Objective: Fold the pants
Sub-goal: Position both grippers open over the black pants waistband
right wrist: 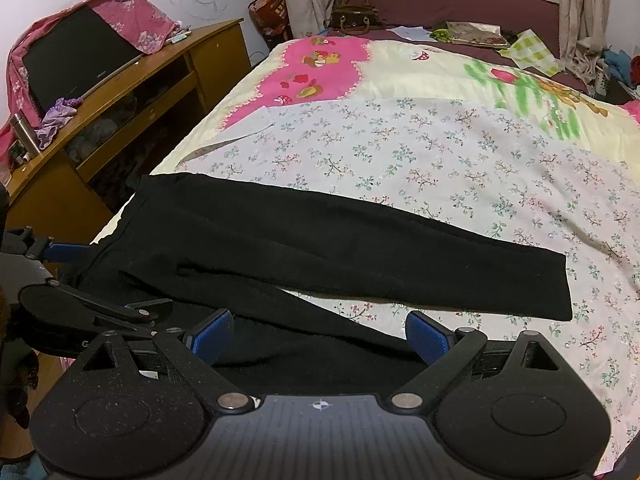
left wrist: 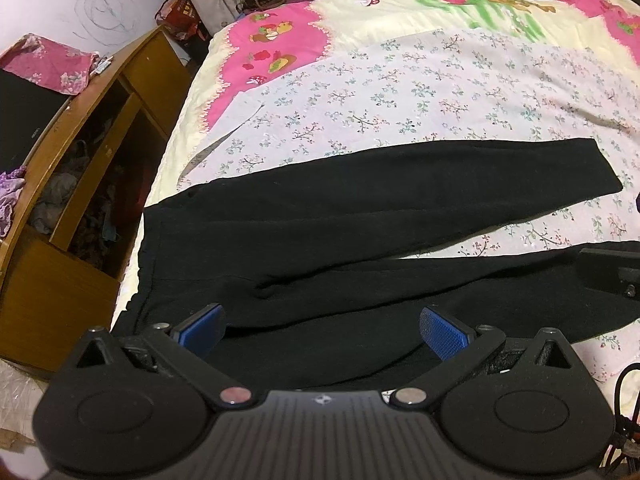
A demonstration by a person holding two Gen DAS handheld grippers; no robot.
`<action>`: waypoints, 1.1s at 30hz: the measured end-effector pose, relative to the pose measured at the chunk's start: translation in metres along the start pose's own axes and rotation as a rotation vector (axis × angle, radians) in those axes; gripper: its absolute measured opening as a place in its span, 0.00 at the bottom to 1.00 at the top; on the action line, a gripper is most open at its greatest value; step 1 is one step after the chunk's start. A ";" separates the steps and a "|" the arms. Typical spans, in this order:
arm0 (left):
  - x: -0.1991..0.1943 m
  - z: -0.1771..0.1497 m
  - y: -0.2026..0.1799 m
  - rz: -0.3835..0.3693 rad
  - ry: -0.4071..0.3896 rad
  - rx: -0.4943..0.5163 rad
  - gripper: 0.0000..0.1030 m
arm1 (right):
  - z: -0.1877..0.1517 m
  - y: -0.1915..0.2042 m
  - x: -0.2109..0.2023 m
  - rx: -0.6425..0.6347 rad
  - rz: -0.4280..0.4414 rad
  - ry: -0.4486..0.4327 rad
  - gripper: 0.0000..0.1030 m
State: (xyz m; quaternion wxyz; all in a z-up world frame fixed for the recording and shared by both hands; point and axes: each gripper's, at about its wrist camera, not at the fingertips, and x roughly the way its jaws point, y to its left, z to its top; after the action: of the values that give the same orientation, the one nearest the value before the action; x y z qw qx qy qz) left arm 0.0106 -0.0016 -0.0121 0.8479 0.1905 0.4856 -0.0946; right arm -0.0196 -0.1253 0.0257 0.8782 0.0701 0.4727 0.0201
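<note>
Both the left hand-held gripper (left wrist: 322,334) and right hand-held gripper (right wrist: 320,336) hover low, jaws spread wide, over black fabric pants (left wrist: 360,208) lying flat on the floral-sheeted bed (left wrist: 440,88), legs stretching rightward.

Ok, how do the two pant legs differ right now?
The far leg lies flat and fully visible, cuff squared on the floral sheet. The near leg angles away from it, bunched at the crotch, passing under the right gripper. Both are black and unfolded.
</note>
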 end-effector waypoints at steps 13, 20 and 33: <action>0.005 0.005 -0.004 -0.004 0.022 -0.002 1.00 | 0.003 -0.006 0.003 -0.006 0.025 -0.010 0.80; 0.007 0.008 -0.011 -0.003 0.028 0.004 1.00 | 0.004 -0.008 0.004 -0.012 0.016 0.016 0.80; 0.005 0.011 -0.023 -0.016 0.034 0.004 1.00 | -0.001 -0.020 0.015 0.007 0.030 0.056 0.80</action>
State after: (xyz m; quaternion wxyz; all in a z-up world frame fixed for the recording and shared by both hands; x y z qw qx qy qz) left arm 0.0138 -0.0268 -0.0161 0.8385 0.1895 0.5011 -0.0992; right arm -0.0123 -0.1433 0.0099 0.8640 0.0795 0.4960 0.0334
